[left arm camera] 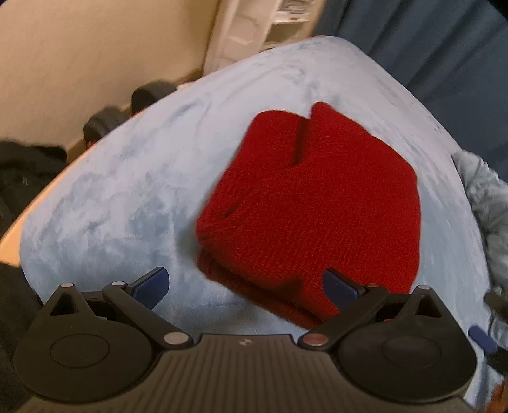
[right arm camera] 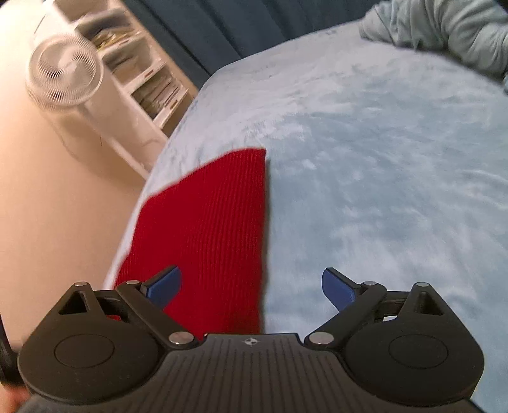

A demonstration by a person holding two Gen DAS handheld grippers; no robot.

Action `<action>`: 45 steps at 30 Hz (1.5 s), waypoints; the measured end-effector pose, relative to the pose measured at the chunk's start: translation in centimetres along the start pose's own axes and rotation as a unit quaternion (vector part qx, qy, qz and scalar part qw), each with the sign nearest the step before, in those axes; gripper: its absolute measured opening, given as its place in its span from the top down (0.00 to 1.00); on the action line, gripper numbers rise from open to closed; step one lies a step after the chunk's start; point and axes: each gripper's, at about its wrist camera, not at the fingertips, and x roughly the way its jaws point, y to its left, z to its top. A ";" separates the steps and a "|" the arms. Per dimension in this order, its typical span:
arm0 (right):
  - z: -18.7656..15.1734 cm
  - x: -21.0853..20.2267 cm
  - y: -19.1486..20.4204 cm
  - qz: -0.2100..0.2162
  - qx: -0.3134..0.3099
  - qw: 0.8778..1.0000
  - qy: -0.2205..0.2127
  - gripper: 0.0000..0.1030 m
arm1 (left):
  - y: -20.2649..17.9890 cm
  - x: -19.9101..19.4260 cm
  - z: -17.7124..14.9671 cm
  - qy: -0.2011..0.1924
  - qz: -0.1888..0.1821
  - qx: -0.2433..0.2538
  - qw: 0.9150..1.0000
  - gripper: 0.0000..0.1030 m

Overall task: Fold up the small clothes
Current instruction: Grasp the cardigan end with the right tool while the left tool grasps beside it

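A red knit garment [left arm camera: 311, 203] lies folded in layers on a pale blue fleece blanket [left arm camera: 133, 190]. My left gripper [left arm camera: 246, 286] hovers over its near corner with the blue pads wide apart; the right pad overlaps the red knit in the picture, and nothing is pinched. In the right wrist view the same red knit [right arm camera: 209, 228] lies left of centre, near the bed's left edge. My right gripper [right arm camera: 250, 286] stands open above it, the left pad over the knit, the right pad over the bare blanket [right arm camera: 381, 159].
A light grey-green garment [right arm camera: 444, 28] is heaped at the blanket's far right. Off the bed's left edge stand a white fan [right arm camera: 63, 73] and a white shelf unit [right arm camera: 149, 82]. Dark blue curtains [left arm camera: 428, 47] hang behind. Dark round objects [left arm camera: 127, 108] and black fabric [left arm camera: 22, 178] lie beside the bed.
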 end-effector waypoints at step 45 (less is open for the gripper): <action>-6.6 7.5 -6.3 -0.082 0.273 0.958 -0.027 0.67 | -7.8 12.6 20.0 0.030 -0.172 0.201 0.964 0.16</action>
